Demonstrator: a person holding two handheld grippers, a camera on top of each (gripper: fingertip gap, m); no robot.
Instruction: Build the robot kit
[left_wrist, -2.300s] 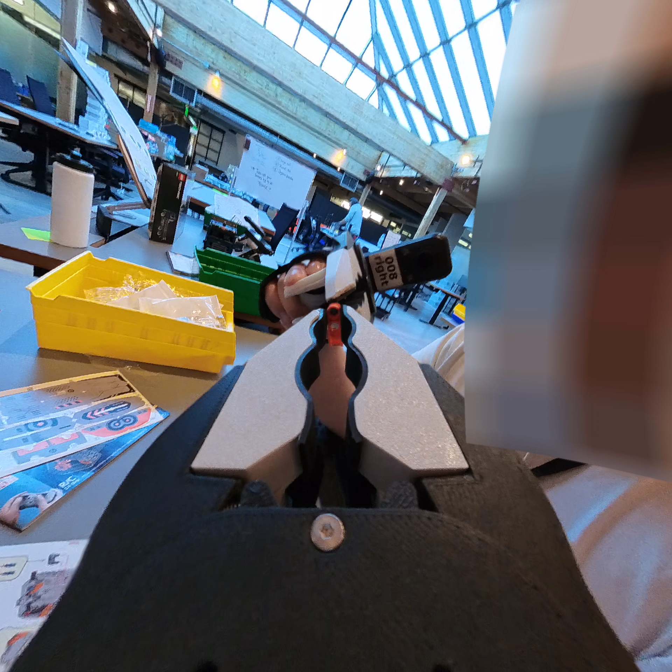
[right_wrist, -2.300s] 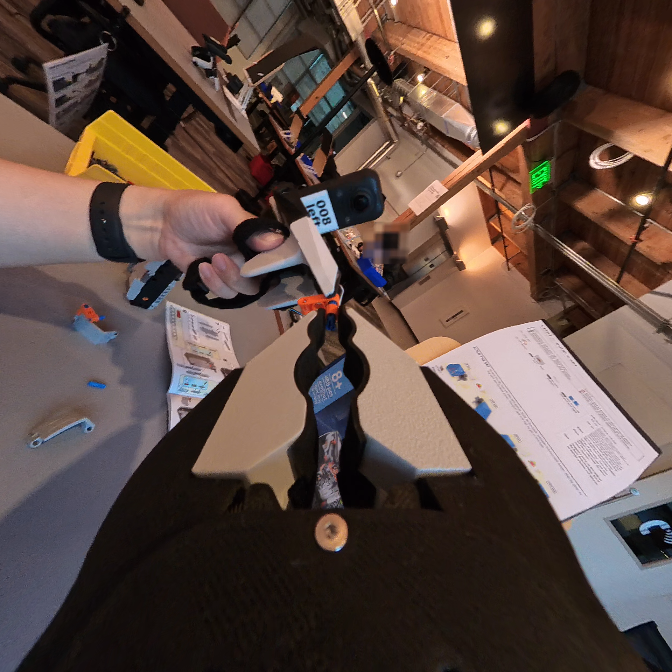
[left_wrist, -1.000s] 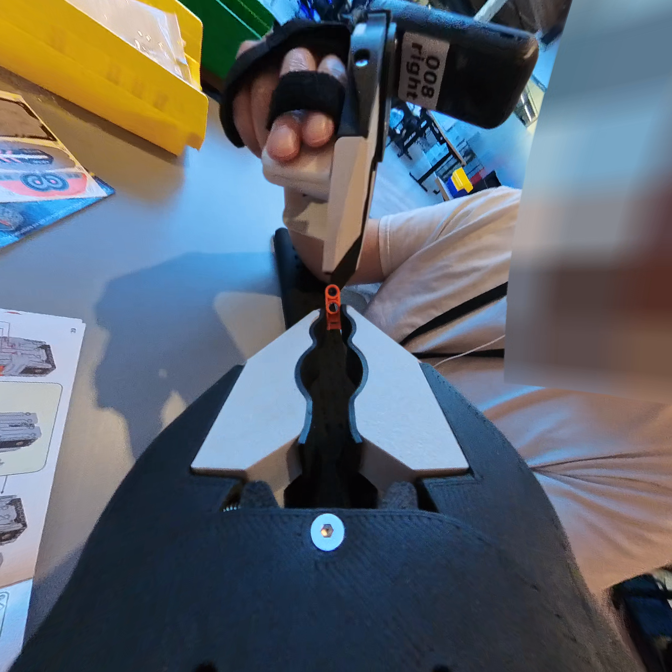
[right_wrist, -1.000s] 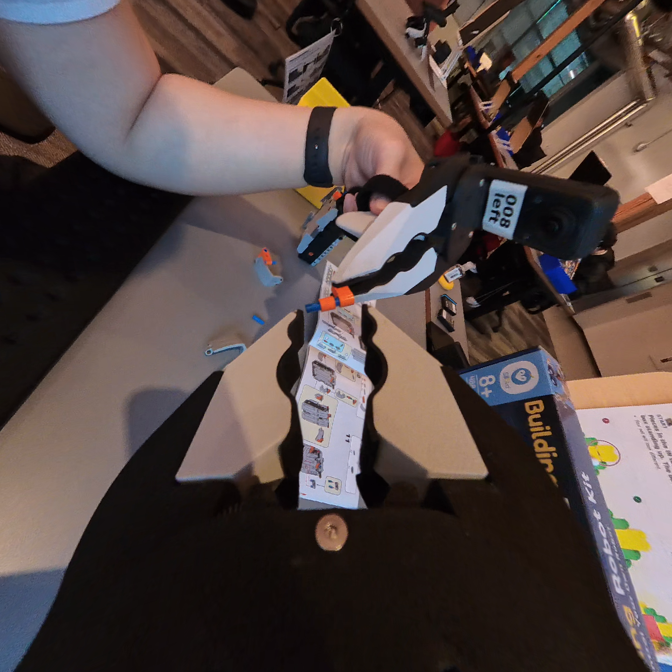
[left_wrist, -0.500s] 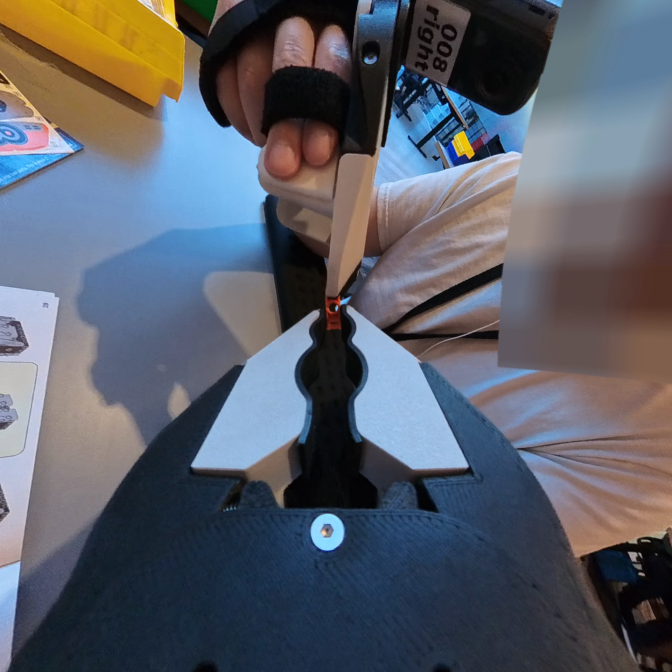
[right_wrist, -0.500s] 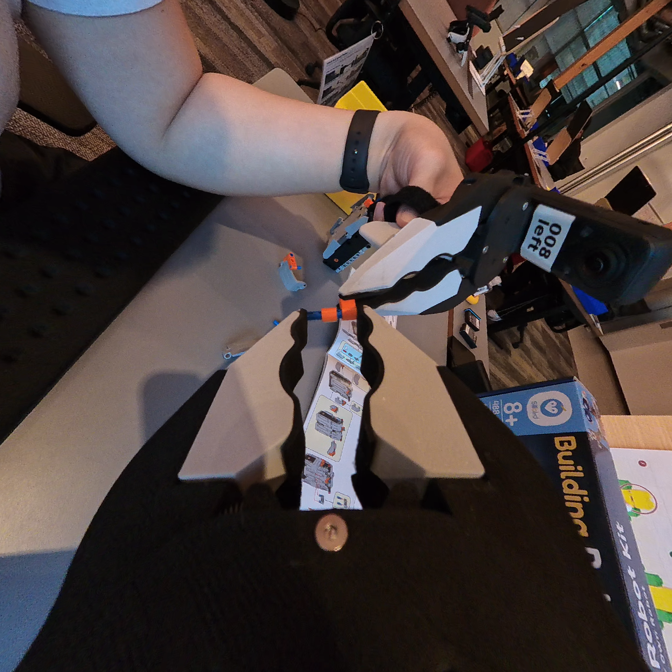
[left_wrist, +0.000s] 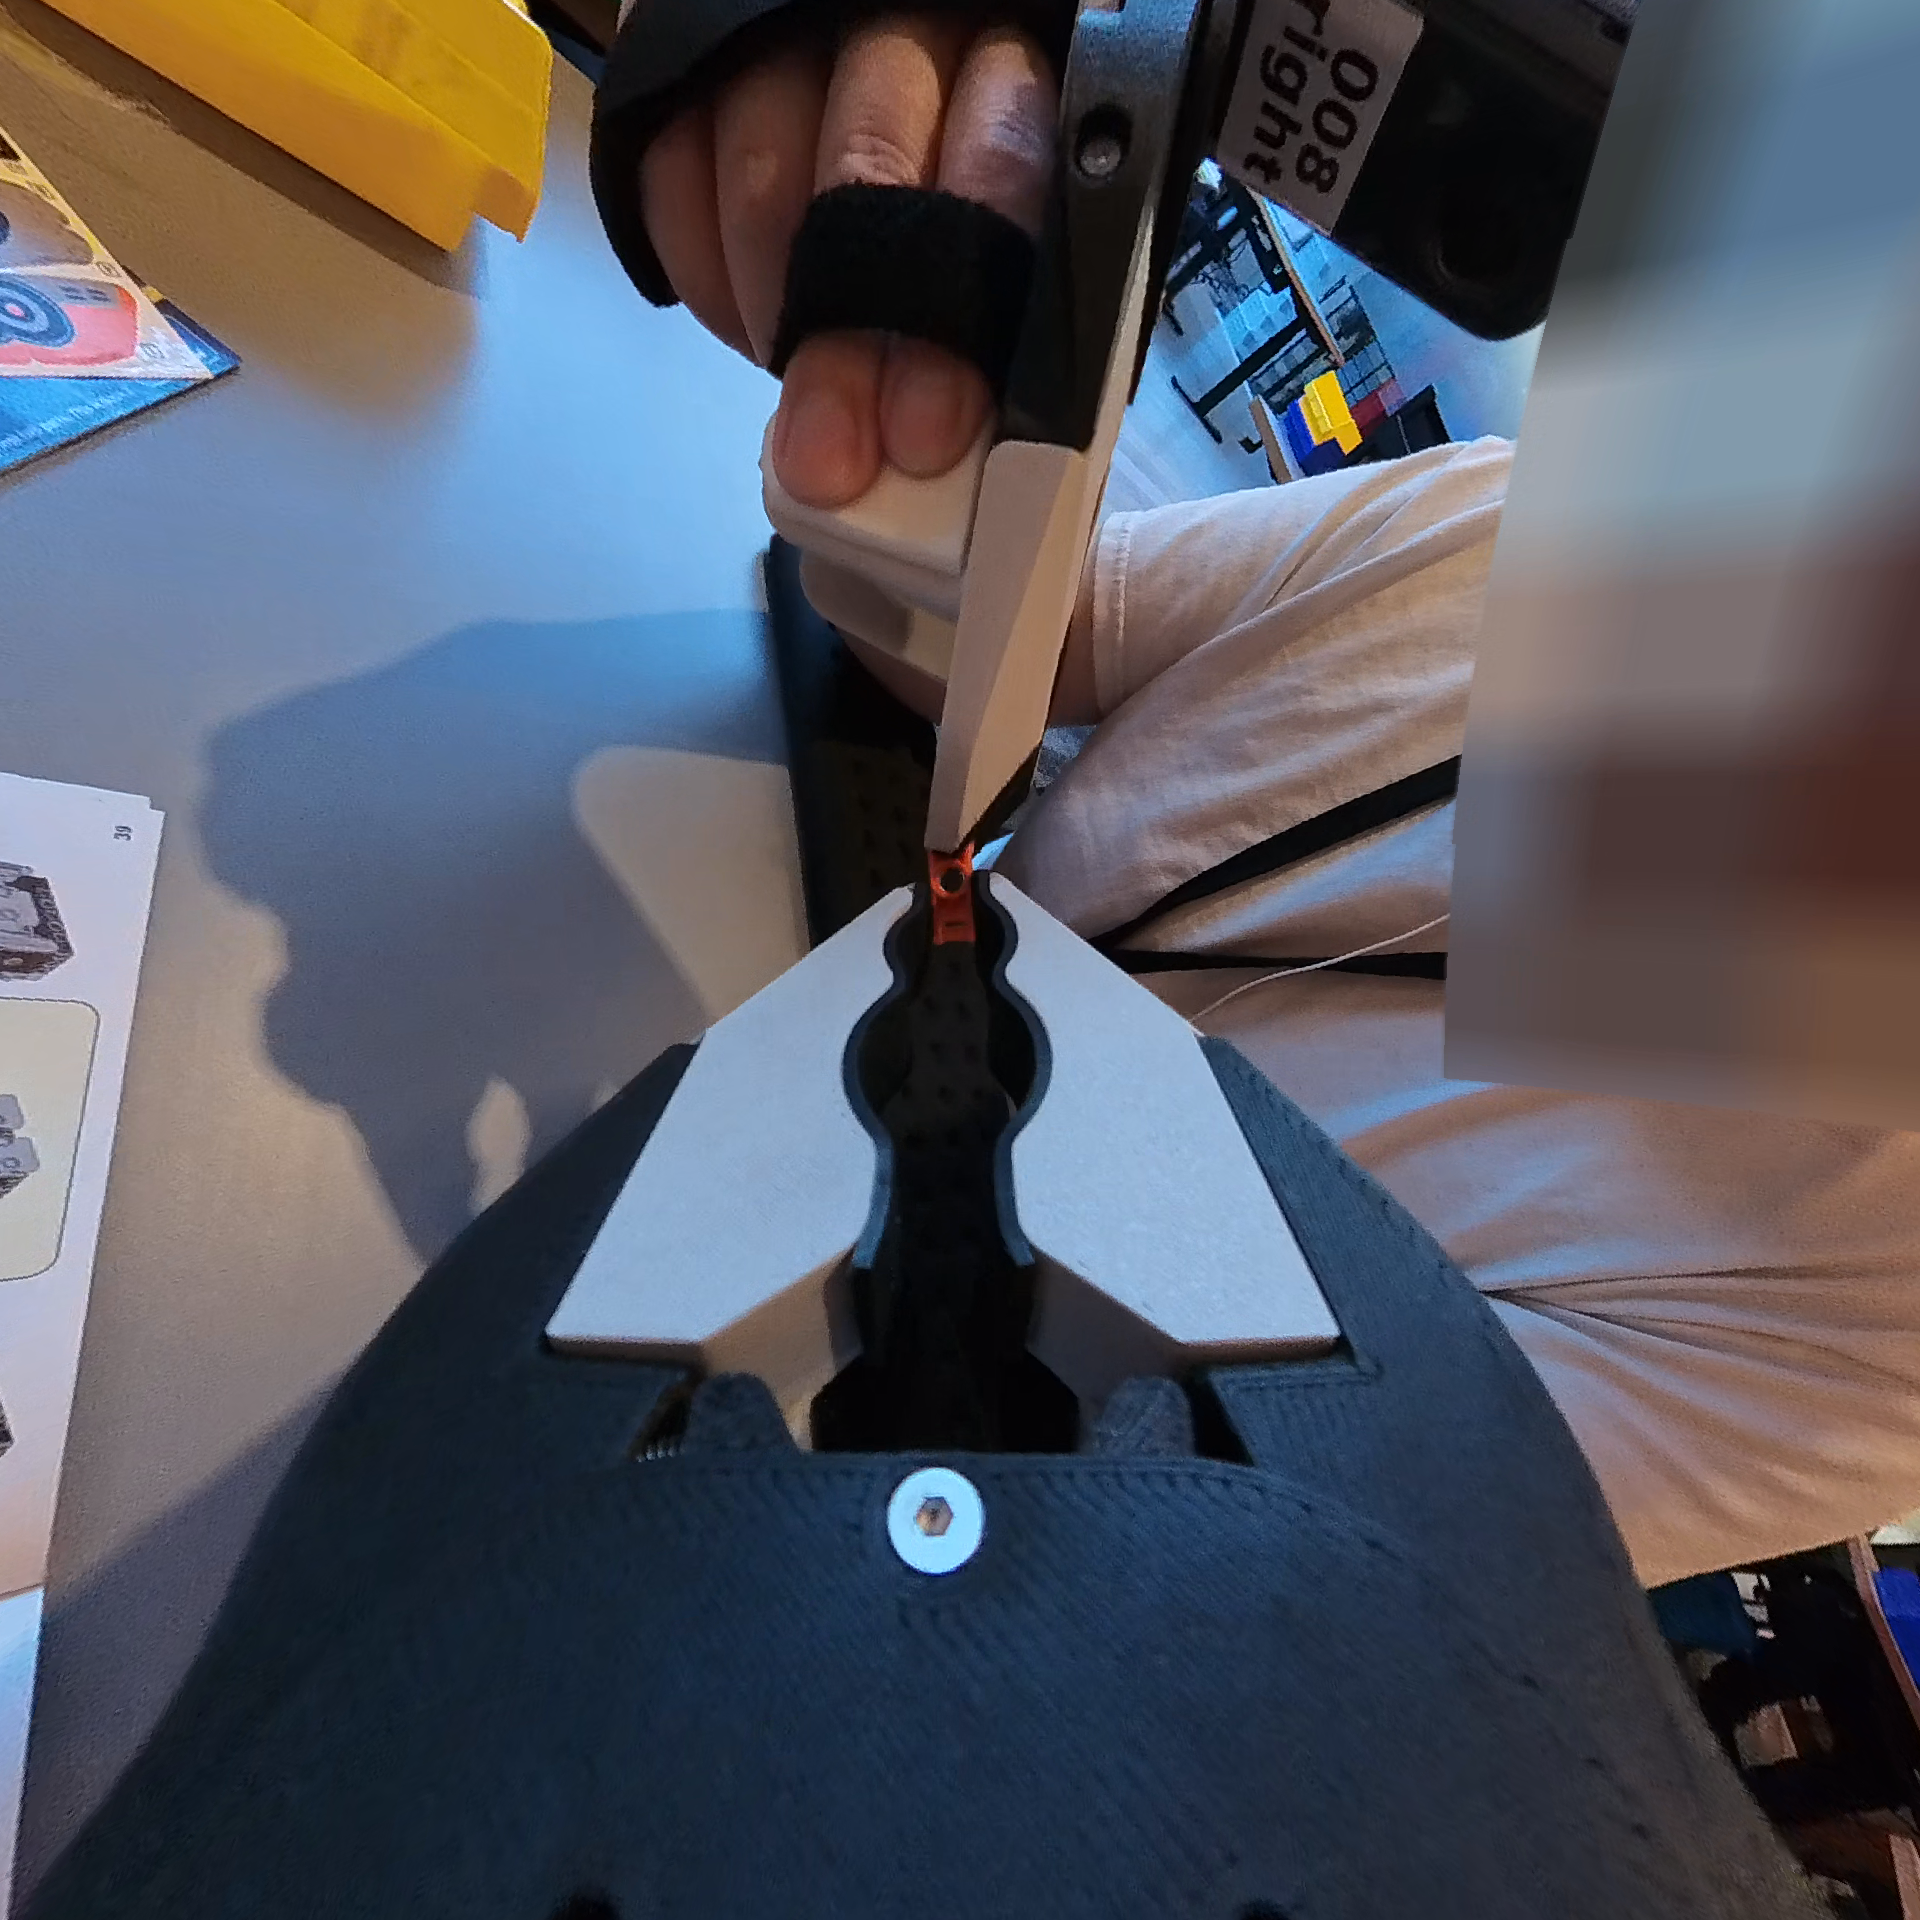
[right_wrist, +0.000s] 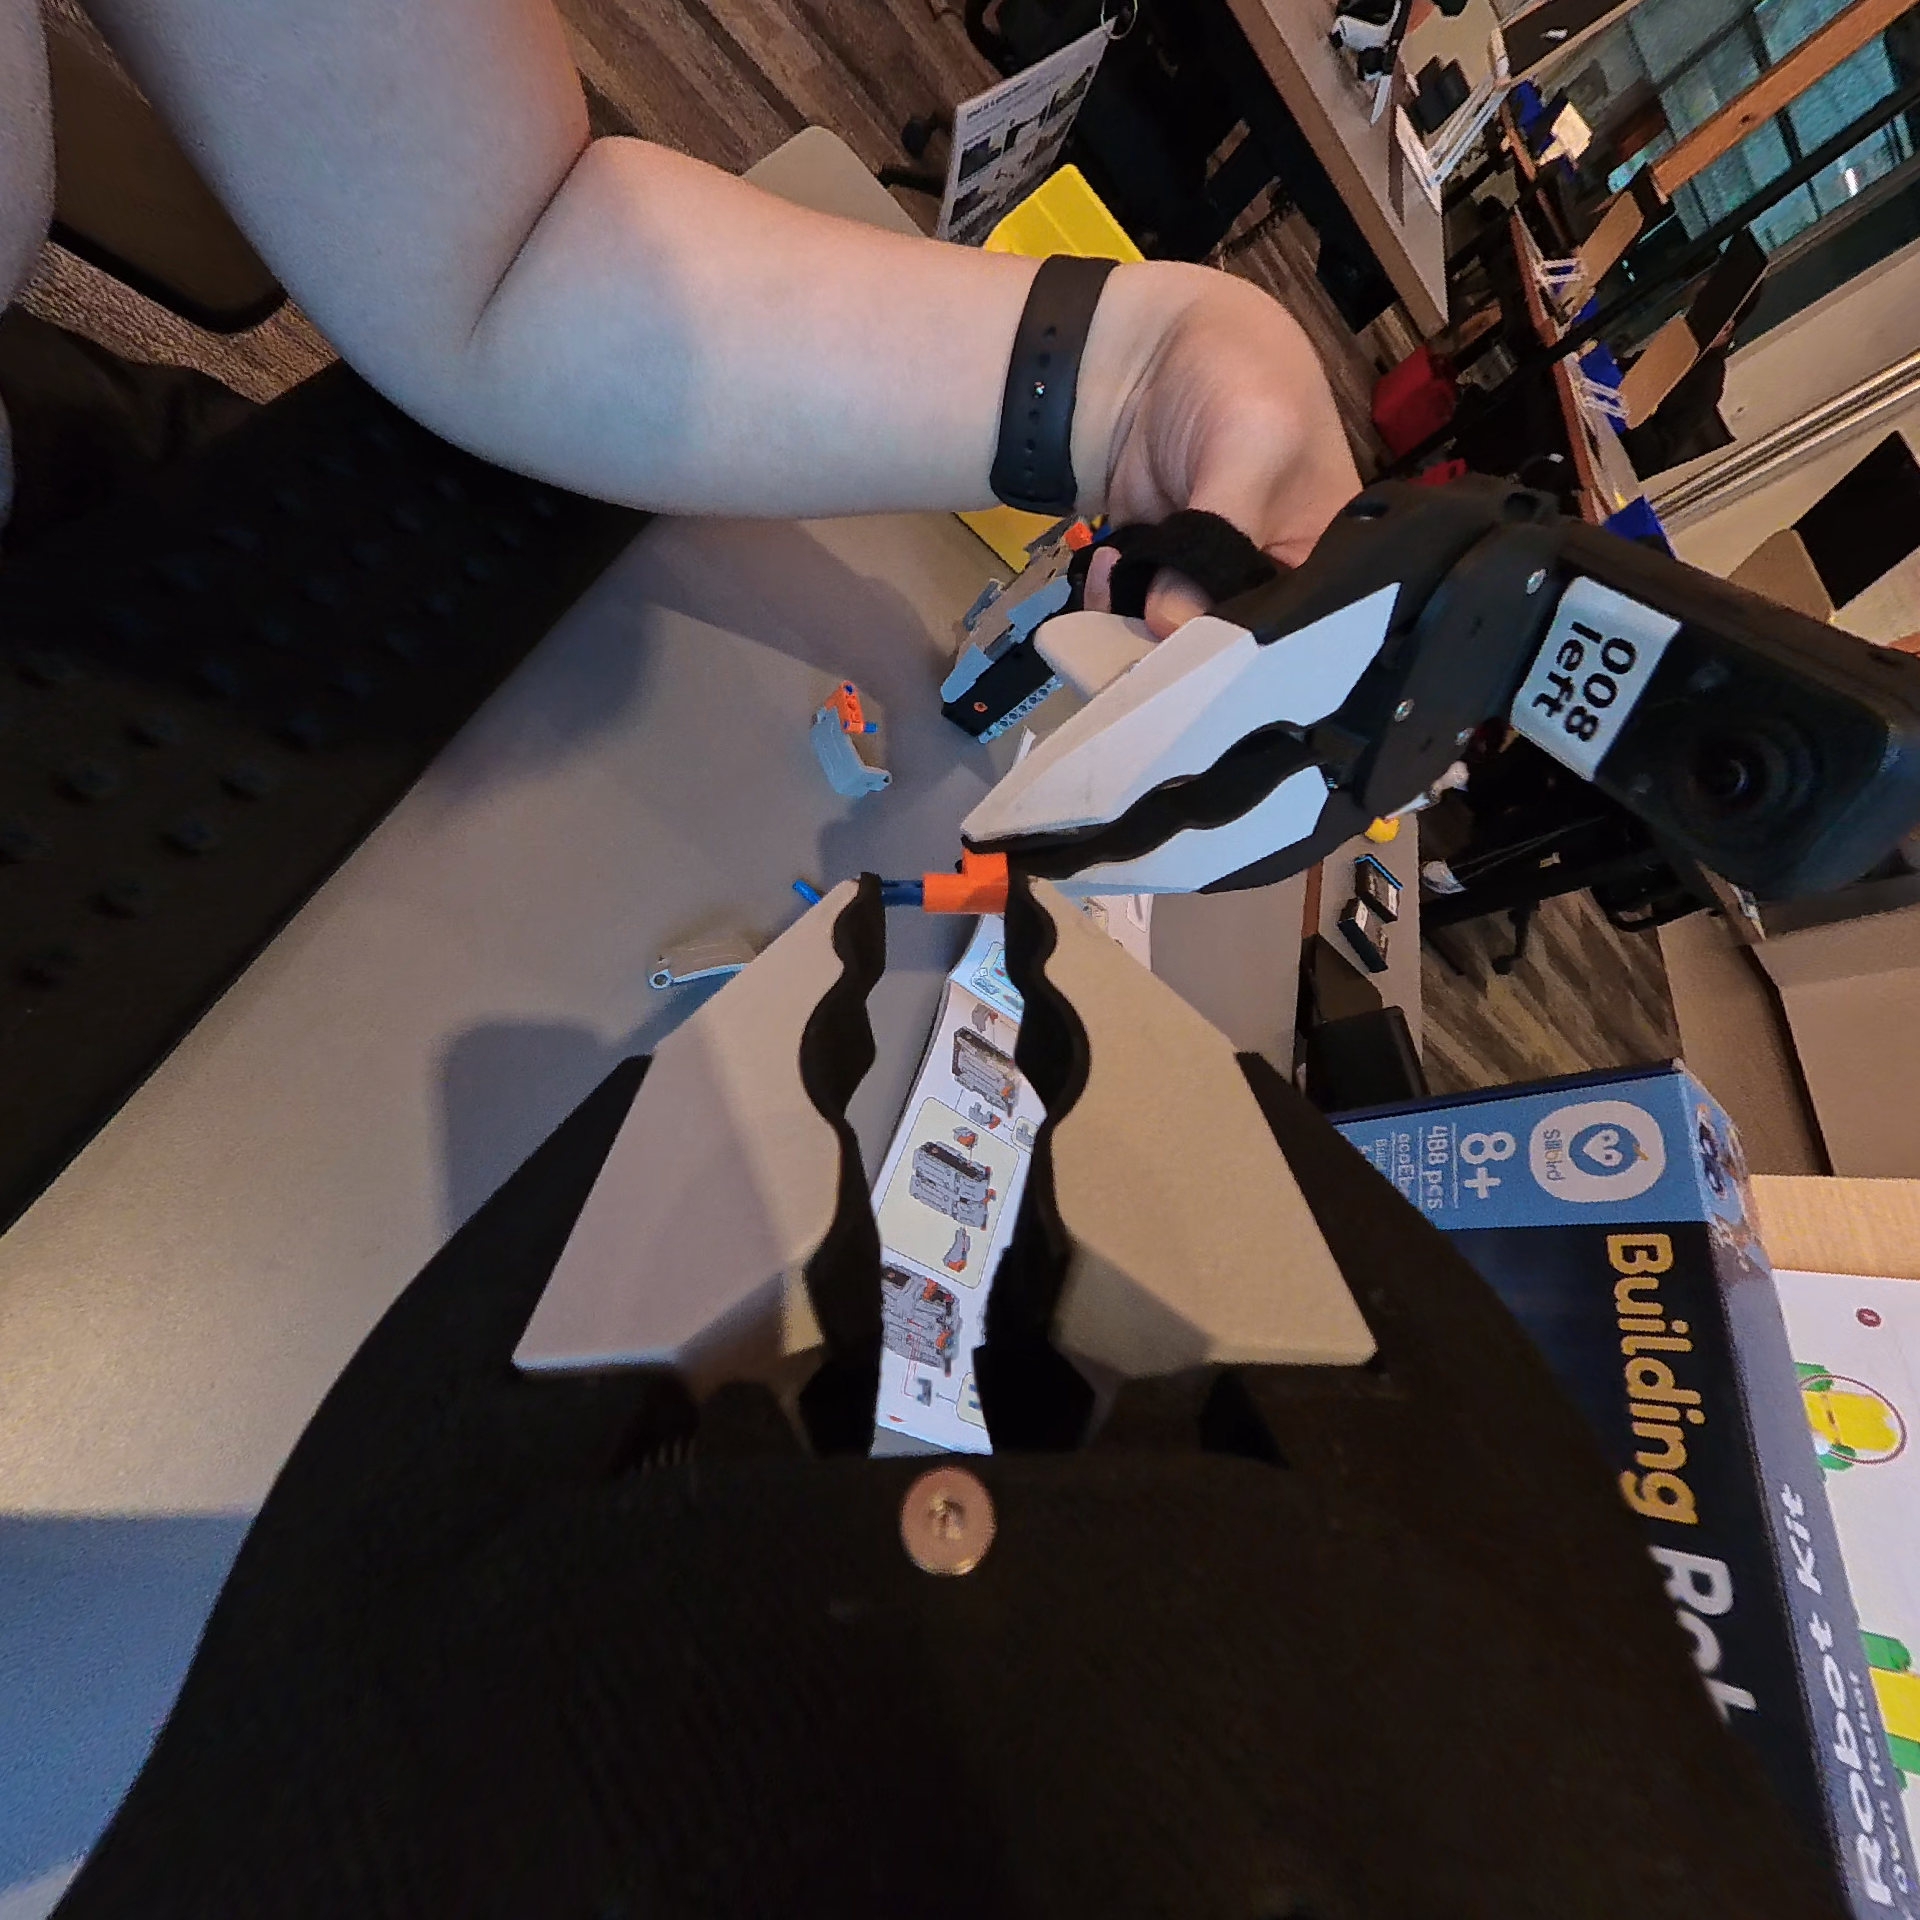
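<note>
My left gripper (left_wrist: 951, 896) is shut on a small orange connector piece (left_wrist: 949, 914) at its tips. In the right wrist view the same orange piece (right_wrist: 966, 886) has a blue pin (right_wrist: 899, 888) sticking out of it. My right gripper (right_wrist: 940, 891) is open, and its two fingertips straddle the orange piece and pin. The pin's end is at the right gripper's left fingertip. The left gripper also shows in the right wrist view (right_wrist: 987, 844), held by a hand. The right gripper comes down from above in the left wrist view (left_wrist: 966, 831).
On the grey table (right_wrist: 416, 987) lie an instruction booklet (right_wrist: 956, 1174), a grey-and-orange piece (right_wrist: 847, 743), a black-and-grey assembly (right_wrist: 1003, 665) and a pale curved piece (right_wrist: 701, 956). A blue kit box (right_wrist: 1558, 1174) stands at the right. A yellow bin (left_wrist: 312, 83) sits far left. Both grippers' tips are close together, under 4 cm apart.
The two grippers have come together above the table edge. My right gripper has opened wider and now has the orange piece and pin between its tips. The left stays shut.
</note>
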